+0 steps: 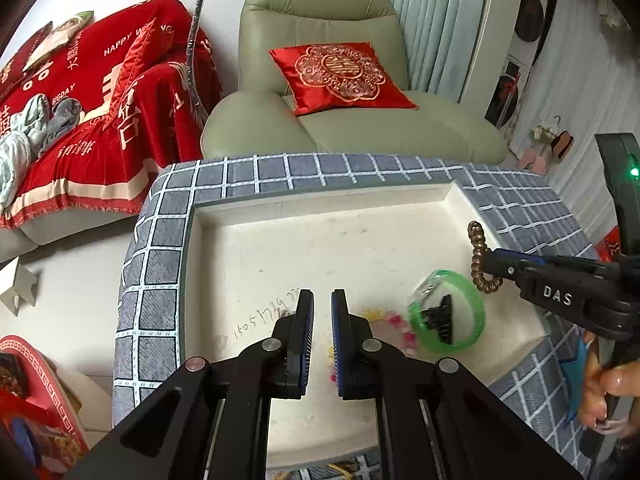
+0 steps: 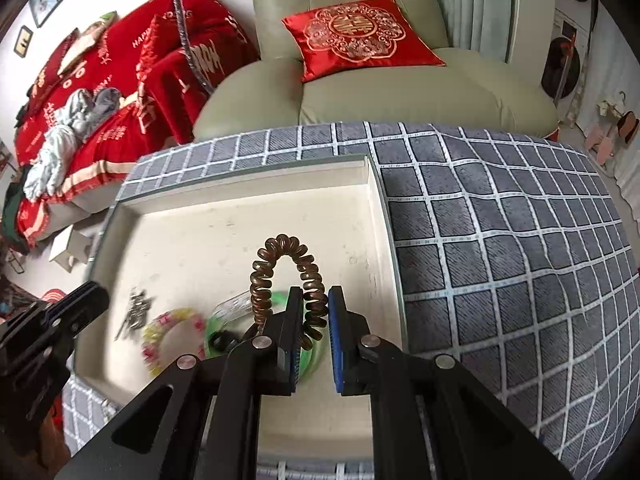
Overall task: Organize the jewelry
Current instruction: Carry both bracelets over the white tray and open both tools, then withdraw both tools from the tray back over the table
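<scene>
A white tray point(image 1: 248, 264) sits on a grey checked cloth. My right gripper point(image 2: 314, 320) is shut on a brown spiral hair tie point(image 2: 280, 272) and holds it above the tray's right part; it also shows in the left wrist view point(image 1: 478, 260). Under it lie a green bangle point(image 1: 448, 308) with a black clip point(image 1: 440, 318) inside, and a yellow-pink bead bracelet point(image 2: 168, 336). A small silver piece point(image 2: 134, 312) lies left of the bracelet. My left gripper point(image 1: 322, 312) hangs above the tray's middle, jaws a narrow gap apart, empty.
The grey checked cloth point(image 2: 500, 260) covers the table around the tray. A green armchair point(image 1: 340, 120) with a red cushion point(image 1: 340, 76) stands behind the table. A sofa with a red blanket point(image 1: 100, 100) is at the left.
</scene>
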Available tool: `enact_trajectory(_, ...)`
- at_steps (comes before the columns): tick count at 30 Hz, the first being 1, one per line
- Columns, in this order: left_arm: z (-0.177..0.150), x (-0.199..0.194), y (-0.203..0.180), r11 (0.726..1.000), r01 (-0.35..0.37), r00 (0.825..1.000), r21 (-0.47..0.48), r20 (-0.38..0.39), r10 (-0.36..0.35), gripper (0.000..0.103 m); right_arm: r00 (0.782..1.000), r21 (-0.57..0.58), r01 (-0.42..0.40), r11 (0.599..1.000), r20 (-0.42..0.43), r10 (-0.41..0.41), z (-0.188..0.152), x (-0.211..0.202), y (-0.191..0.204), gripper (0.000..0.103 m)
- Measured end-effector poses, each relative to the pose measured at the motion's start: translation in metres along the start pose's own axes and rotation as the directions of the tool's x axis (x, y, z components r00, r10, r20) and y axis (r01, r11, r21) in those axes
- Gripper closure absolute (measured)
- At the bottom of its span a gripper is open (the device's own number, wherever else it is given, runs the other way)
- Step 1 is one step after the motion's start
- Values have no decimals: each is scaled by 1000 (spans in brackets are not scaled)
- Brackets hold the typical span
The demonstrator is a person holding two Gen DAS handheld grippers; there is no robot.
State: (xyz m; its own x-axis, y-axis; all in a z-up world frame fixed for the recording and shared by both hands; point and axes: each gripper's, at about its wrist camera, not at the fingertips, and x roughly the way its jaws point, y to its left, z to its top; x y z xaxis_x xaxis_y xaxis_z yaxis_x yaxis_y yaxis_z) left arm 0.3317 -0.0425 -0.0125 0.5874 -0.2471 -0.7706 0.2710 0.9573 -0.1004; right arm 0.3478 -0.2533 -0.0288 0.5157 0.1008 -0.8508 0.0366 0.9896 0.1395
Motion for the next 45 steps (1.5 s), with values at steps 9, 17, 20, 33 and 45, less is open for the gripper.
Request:
enact_trajectory(9, -11, 17, -3, 999, -37, 999, 26, -13, 37, 77, 999, 3, 19, 1000, -30, -19, 2, 24, -3, 88)
enact_trajectory(17, -14, 11, -5, 998, -62, 998, 29, 3, 62, 77, 1000, 38, -23, 999, -3, 23, -3, 10, -10, 45)
enact_trajectory(20, -19, 1, -5, 996, -78, 997, 31, 14, 78, 77, 999, 57, -47, 997, 14, 46, -6, -3, -11, 38)
enact_trajectory(33, -71, -58, 21, 995, -80, 996, -55, 41, 82, 77, 991, 28, -126, 992, 45, 125, -92, -68, 5, 28)
enact_trajectory(45, -115, -71, 32, 991, -71, 997, -111, -1, 71, 76, 989, 31, -147, 989, -8, 147, -169, -86, 2, 28)
